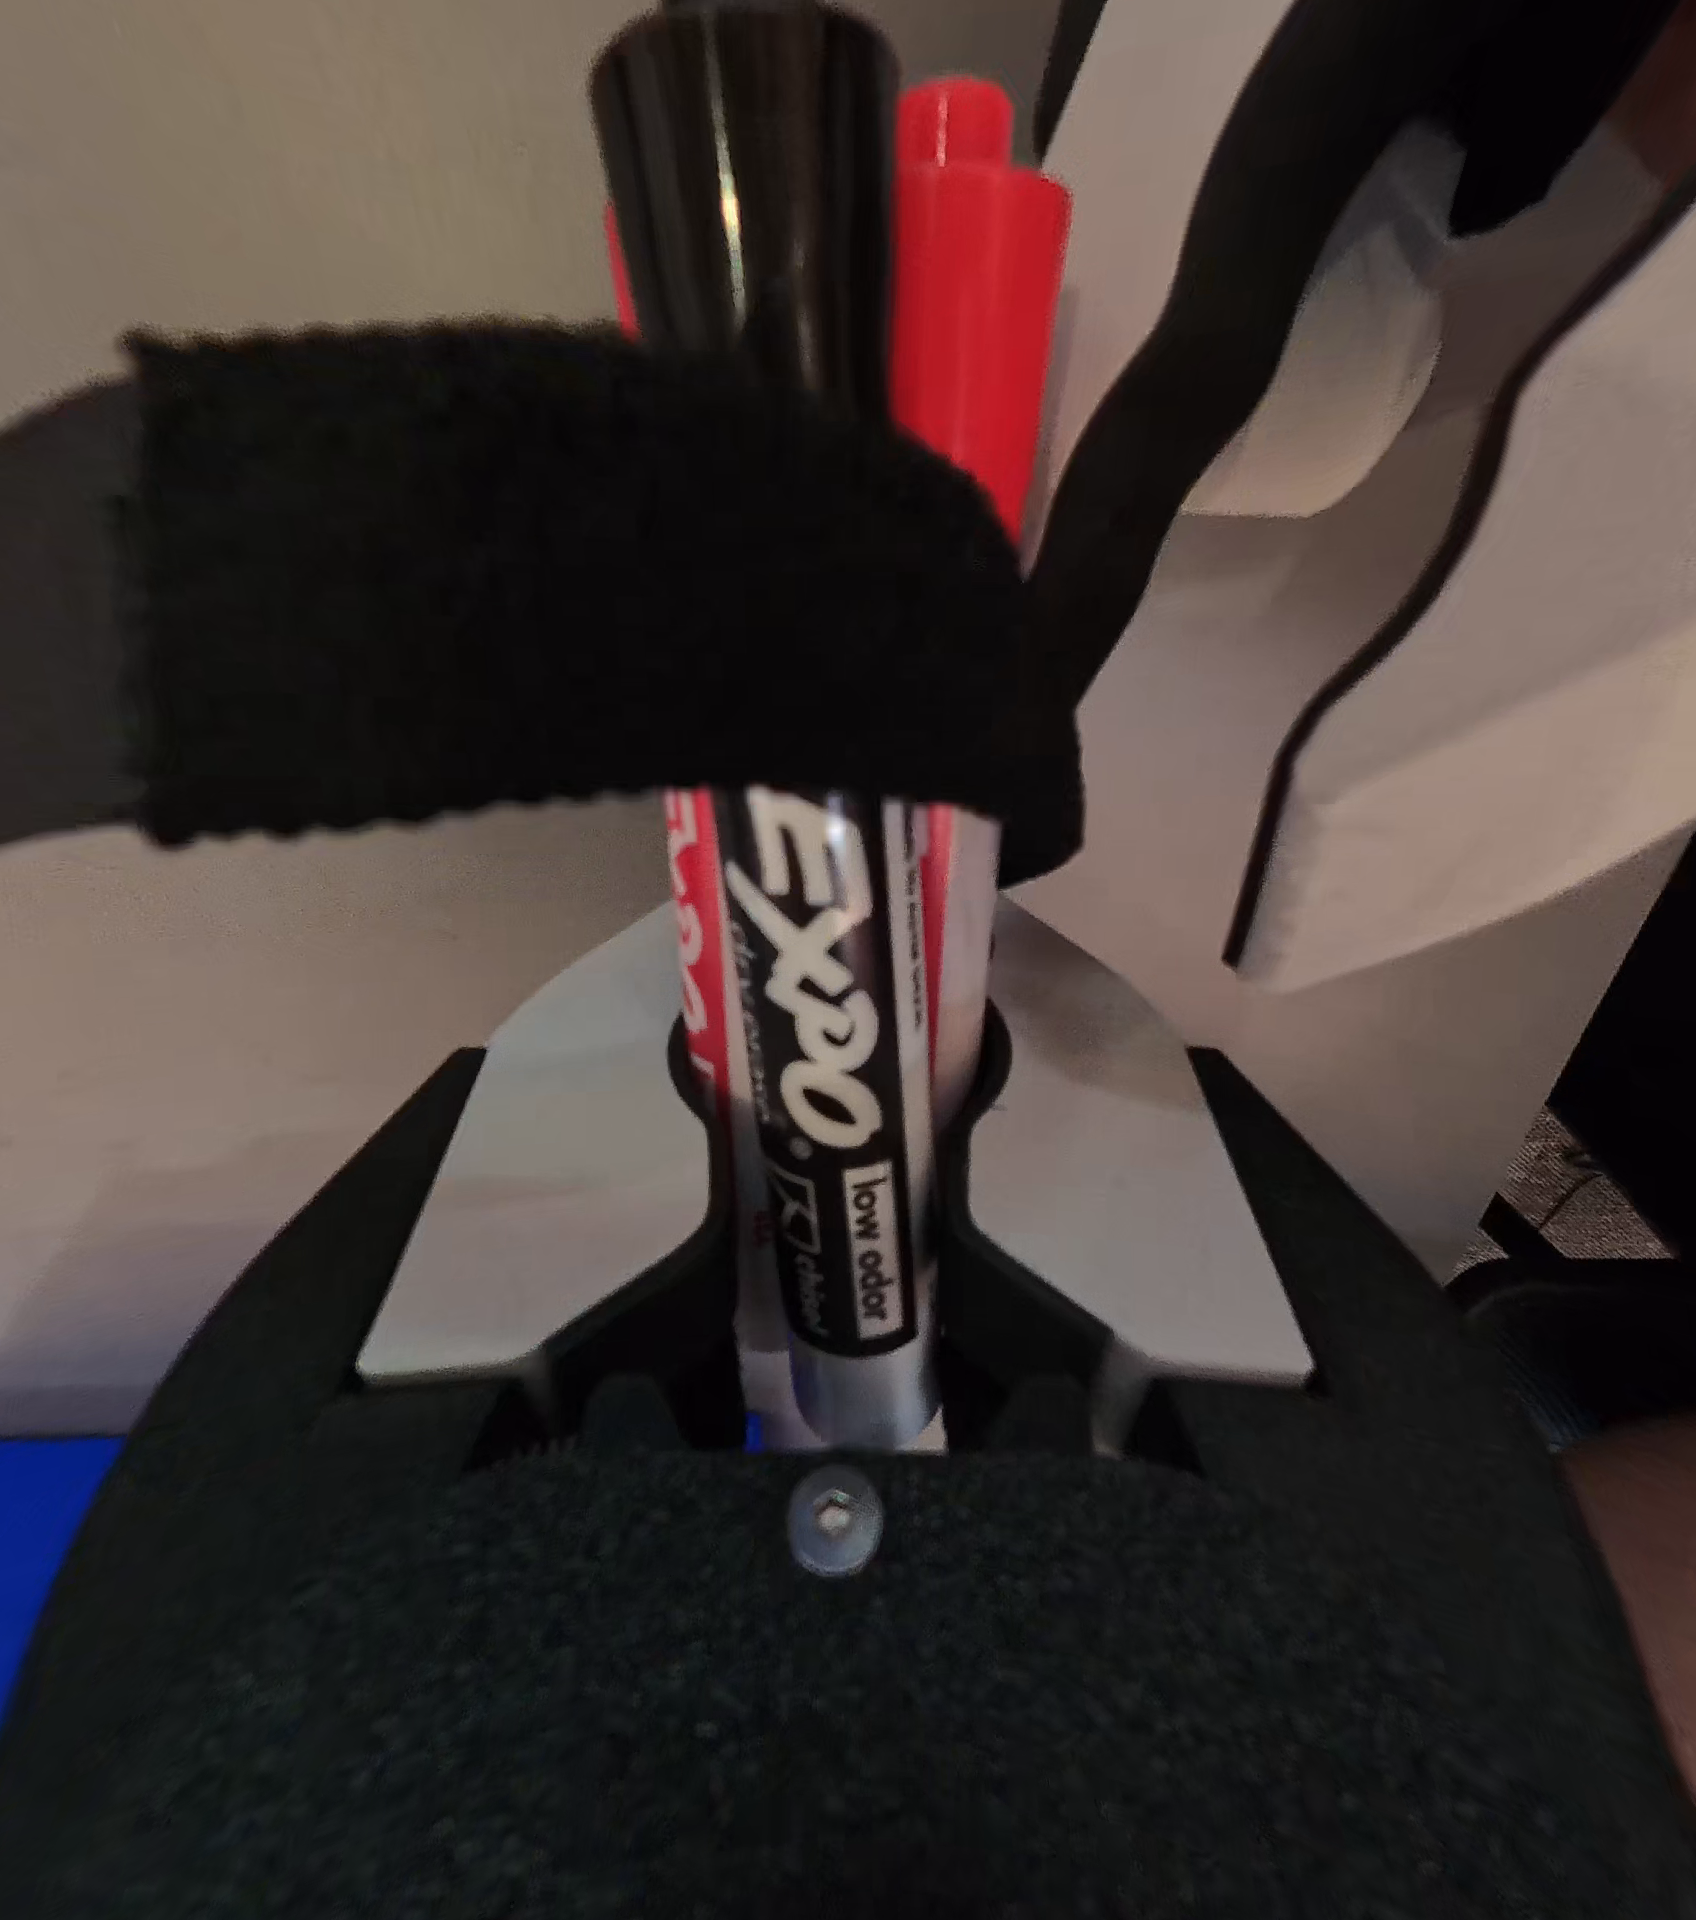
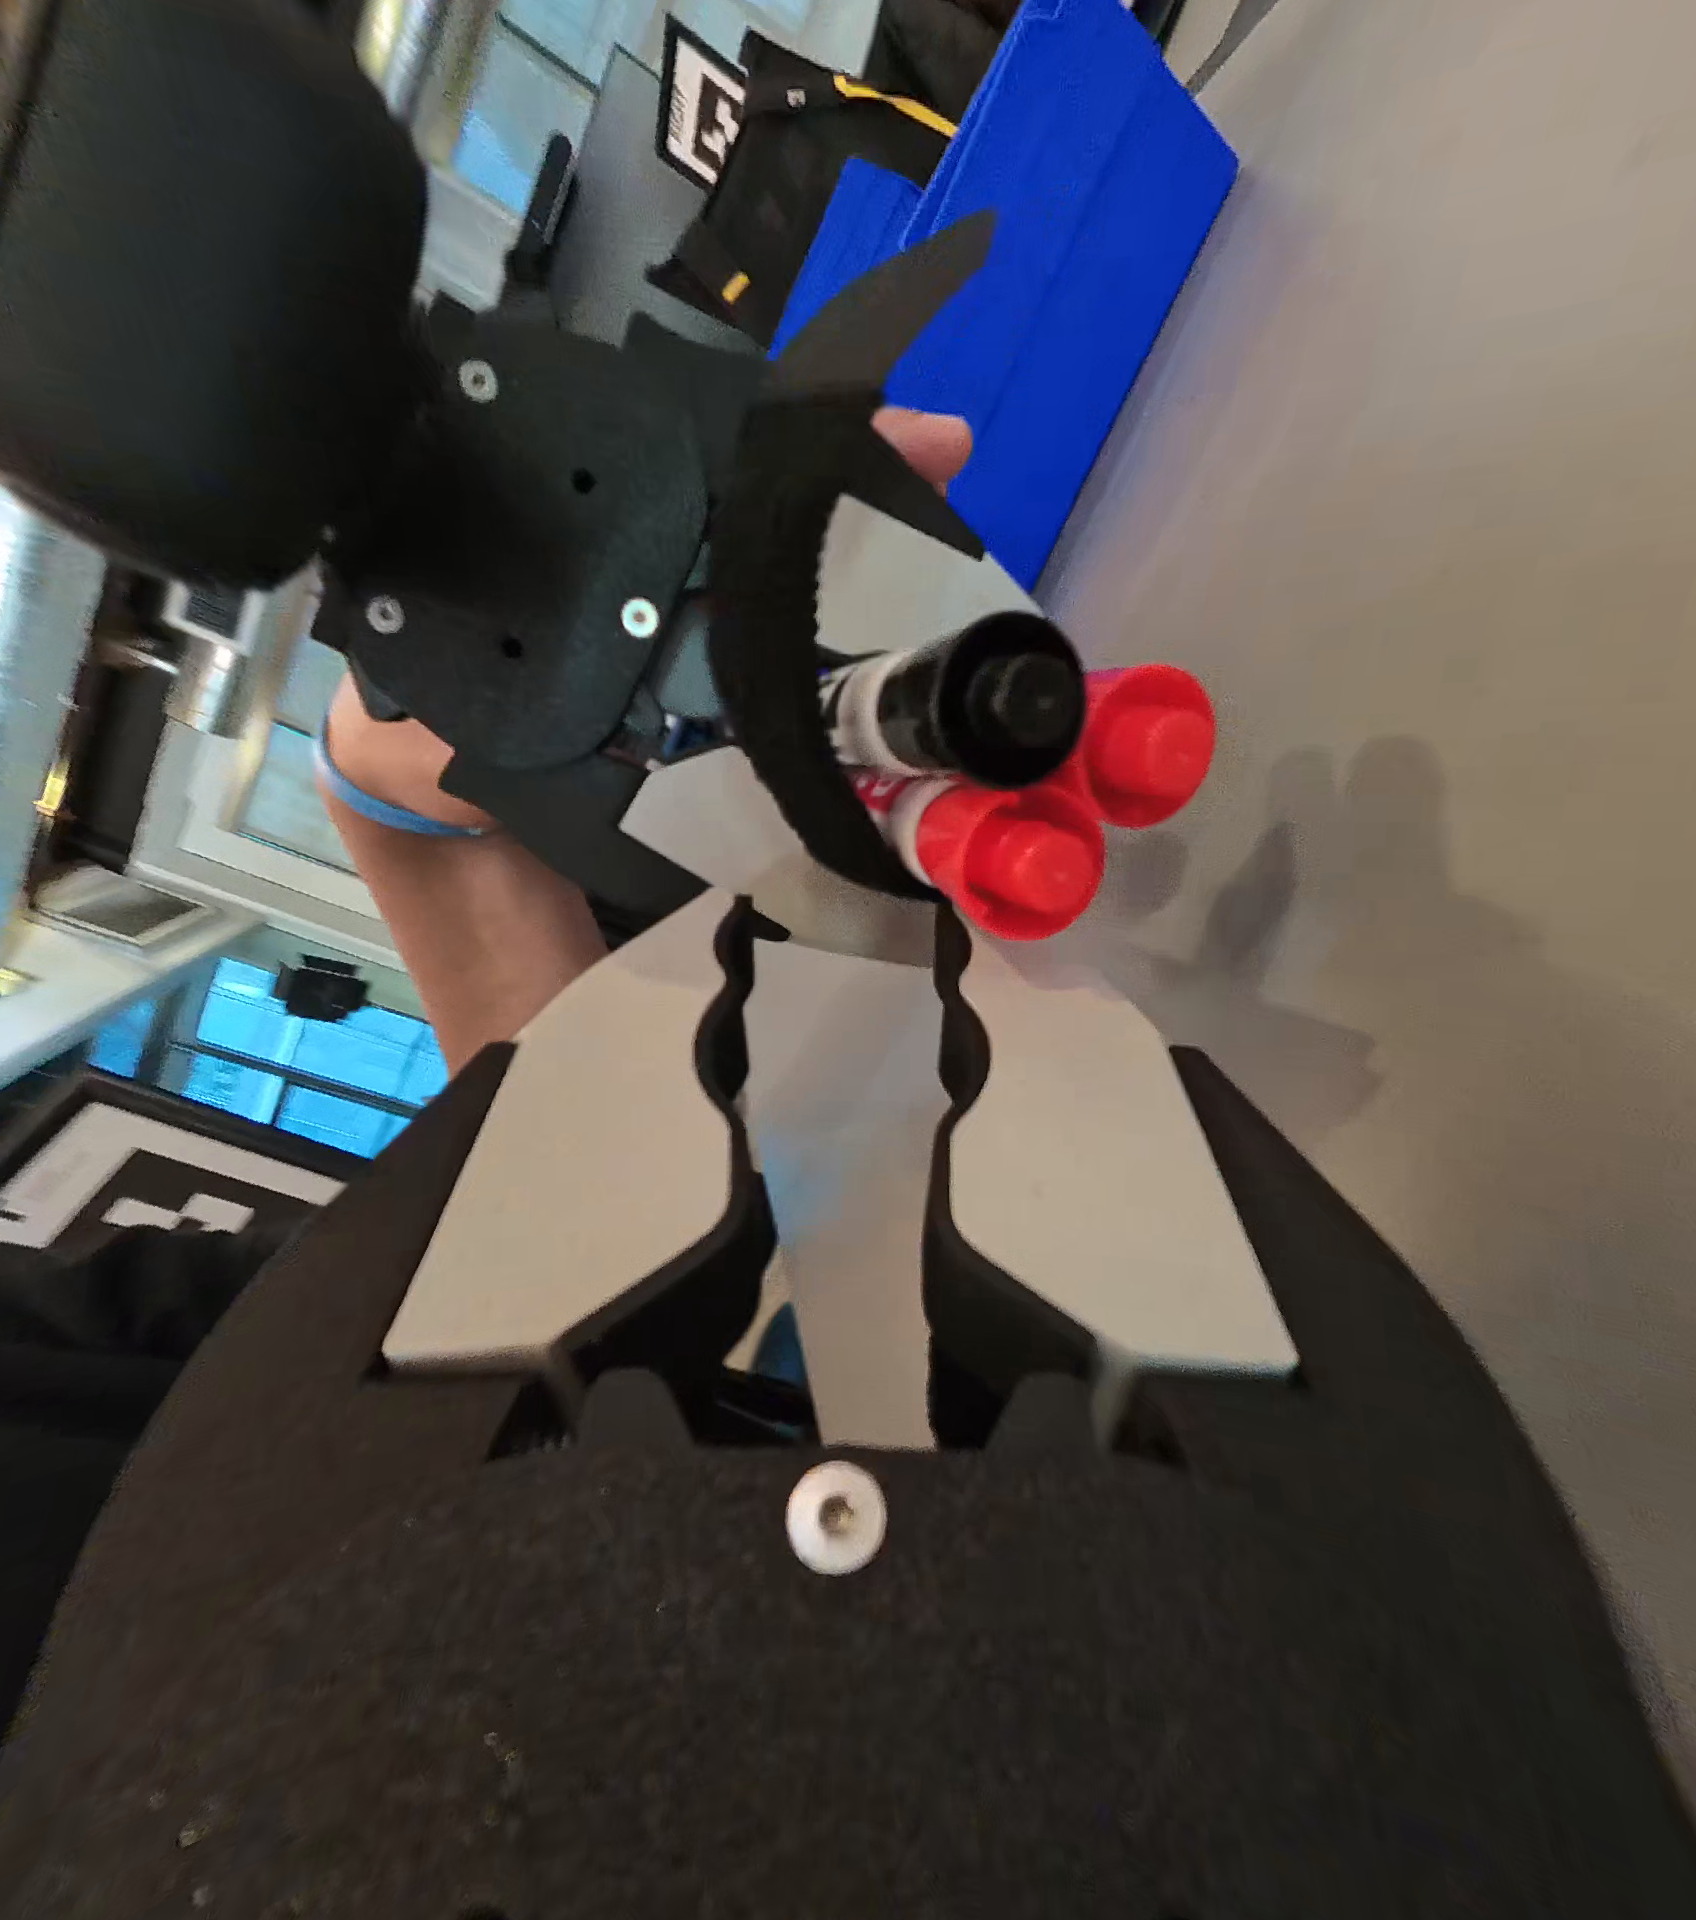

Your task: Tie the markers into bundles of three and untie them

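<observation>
The left gripper point(image 1: 839, 1081) has its jaws closed on the barrels of three markers, one black-capped marker point(image 1: 771, 208) and two red-capped markers point(image 1: 969, 301), held as a cluster that points away from the gripper and is lifted clear of the pale table point(image 2: 1498, 935). A black hook-and-loop strap point(image 1: 563, 592) crosses the cluster partway along, between the jaws and the caps; one end of it sticks out flat to one side of the markers and the other runs off past them toward the right gripper in the left wrist view. Whether the strap is fastened to itself cannot be told, and it looks loose, not cinched. The right gripper point(image 2: 839, 1039) has its jaws parted with nothing between them, and its tips sit just beside the strap point(image 2: 782, 727) and the marker caps point(image 2: 1031, 862), which face it end-on. A blue box point(image 2: 1062, 239) lies on the table beyond the markers. This reads as the strap-handling step, either wrapping or unwrapping; the pictures alone do not settle which. The next move likely calls for the right jaws to close on the strap's free end while the left keeps the markers from twisting or sliding apart.
</observation>
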### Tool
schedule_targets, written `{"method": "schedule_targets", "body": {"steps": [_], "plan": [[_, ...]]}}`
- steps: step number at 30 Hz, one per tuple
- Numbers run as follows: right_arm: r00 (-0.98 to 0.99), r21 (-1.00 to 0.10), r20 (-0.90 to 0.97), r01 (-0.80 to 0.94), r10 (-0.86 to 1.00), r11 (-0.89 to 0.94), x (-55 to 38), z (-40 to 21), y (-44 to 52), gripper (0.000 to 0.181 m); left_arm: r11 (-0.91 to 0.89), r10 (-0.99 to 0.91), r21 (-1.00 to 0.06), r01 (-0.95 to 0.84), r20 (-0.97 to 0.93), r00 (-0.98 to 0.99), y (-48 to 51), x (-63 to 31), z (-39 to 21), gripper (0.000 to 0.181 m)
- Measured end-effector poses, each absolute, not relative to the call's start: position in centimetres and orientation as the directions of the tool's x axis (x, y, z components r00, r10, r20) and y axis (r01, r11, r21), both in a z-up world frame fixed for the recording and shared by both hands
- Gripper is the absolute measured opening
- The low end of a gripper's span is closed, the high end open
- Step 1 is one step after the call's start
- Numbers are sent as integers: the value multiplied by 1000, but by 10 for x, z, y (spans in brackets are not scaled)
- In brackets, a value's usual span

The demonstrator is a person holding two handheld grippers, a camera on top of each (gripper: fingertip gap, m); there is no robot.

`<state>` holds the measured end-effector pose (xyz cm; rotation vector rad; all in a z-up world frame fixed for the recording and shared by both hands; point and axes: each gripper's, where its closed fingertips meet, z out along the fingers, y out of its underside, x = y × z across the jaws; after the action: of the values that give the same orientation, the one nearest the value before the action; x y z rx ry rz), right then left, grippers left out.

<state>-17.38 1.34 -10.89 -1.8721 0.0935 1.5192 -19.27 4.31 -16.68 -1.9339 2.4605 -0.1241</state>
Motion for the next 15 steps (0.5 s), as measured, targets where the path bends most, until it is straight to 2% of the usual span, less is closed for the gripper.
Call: {"method": "schedule_targets", "body": {"steps": [6, 12, 15], "plan": [[229, -414, -910, -512, 345, -752, -170, -106, 14, 36, 237, -970, -72, -969, 43, -241, 41, -194, -164, 42], [236, -437, -900, -491, 367, -754, -173, -101, 11, 43, 228, -971, -63, -972, 54, -231, 42, -196, -166, 42], [199, -408, -912, -509, 358, -758, -171, -97, 10, 45, 224, -972, -62, -973, 53, -228, 42, -196, -166, 42]]}}
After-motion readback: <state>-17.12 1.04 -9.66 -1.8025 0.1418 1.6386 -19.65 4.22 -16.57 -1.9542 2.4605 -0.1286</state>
